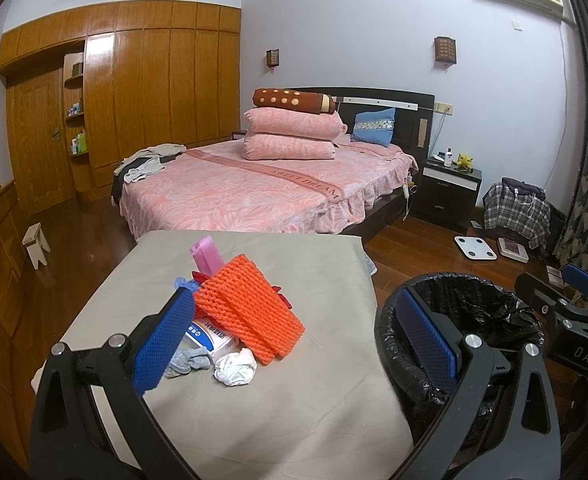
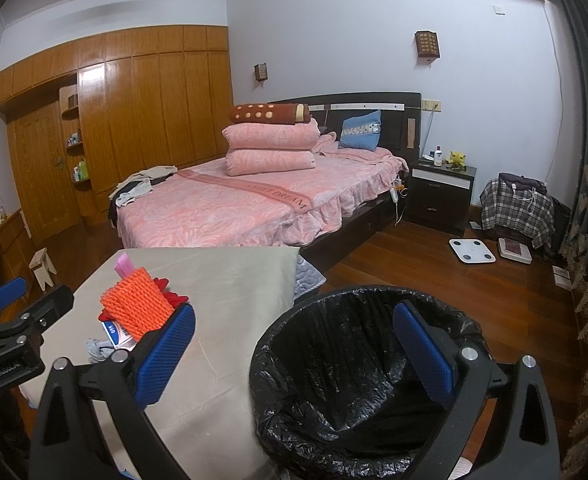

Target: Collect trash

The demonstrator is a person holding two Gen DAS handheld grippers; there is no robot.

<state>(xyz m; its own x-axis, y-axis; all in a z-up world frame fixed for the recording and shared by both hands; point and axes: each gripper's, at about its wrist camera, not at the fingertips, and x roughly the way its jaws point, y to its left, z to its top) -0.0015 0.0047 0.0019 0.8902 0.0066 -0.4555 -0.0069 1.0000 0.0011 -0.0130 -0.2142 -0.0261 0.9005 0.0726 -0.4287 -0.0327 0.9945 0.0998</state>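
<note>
A pile of trash lies on a beige-covered table (image 1: 278, 408): orange foam netting (image 1: 250, 308), a pink wrapper (image 1: 206, 256), a white and blue box (image 1: 210, 338), a crumpled white tissue (image 1: 236, 368) and a grey rag (image 1: 186, 362). A bin with a black liner (image 2: 354, 380) stands right of the table; it also shows in the left wrist view (image 1: 482, 312). My left gripper (image 1: 294, 336) is open and empty, just short of the pile. My right gripper (image 2: 294, 344) is open and empty above the bin's near rim. The netting also shows in the right wrist view (image 2: 138, 304).
A bed (image 1: 254, 188) with pink bedding stands beyond the table. A dark nightstand (image 1: 446, 188), a white scale (image 1: 476, 248) and a plaid-covered chair (image 1: 518, 208) are at the right. Wooden wardrobes (image 1: 134, 100) line the left wall. A small stool (image 1: 36, 242) is on the floor.
</note>
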